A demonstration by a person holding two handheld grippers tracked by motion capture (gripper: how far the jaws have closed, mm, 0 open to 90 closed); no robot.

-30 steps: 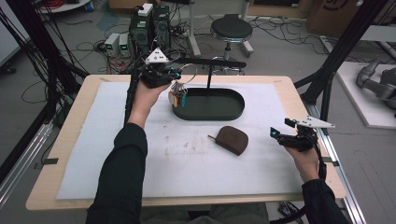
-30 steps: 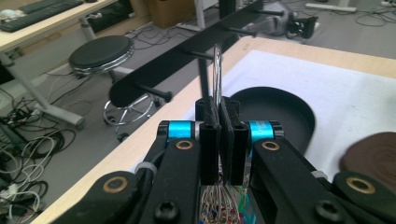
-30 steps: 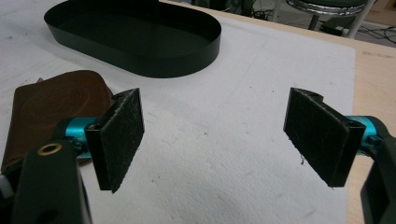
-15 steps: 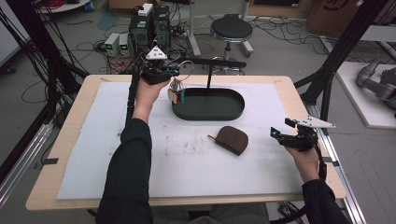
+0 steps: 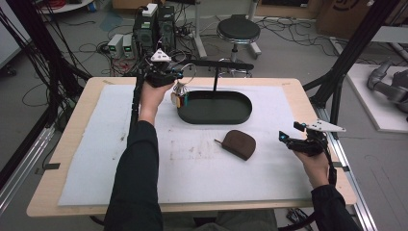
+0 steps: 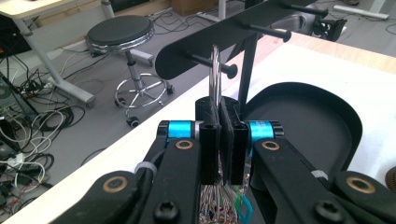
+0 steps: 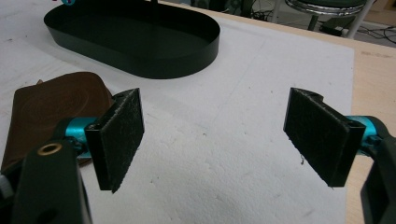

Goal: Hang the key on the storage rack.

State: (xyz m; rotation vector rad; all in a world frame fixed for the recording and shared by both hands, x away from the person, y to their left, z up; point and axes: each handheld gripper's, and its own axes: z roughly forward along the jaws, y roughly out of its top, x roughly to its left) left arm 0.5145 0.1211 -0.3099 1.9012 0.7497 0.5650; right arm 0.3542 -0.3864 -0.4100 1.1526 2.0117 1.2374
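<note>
My left gripper (image 5: 180,77) (image 6: 220,105) is shut on a thin metal key ring (image 6: 215,70), held up at the left end of a black peg rack (image 5: 221,64). The ring's top reaches the nearest peg (image 6: 210,61); whether it is hooked over it I cannot tell. A bunch of keys and coloured tags (image 5: 179,97) dangles under the jaws, beside the left end of the black oval tray (image 5: 243,113). A brown leather pouch (image 5: 239,143) (image 7: 46,112) lies on the white mat. My right gripper (image 5: 290,132) (image 7: 217,135) hovers open to the right of the pouch, with nothing between its pads.
The rack's post (image 5: 215,79) rises from the tray's far side. The tray's inside (image 7: 140,37) holds nothing. The white mat (image 5: 96,144) covers most of the wooden table. A stool (image 5: 238,30), computer boxes and cables stand on the floor beyond the far edge.
My left hand has shifted slightly leftward with the key bunch, staying at the rack's left end. The right gripper has stayed where it was, still open.
</note>
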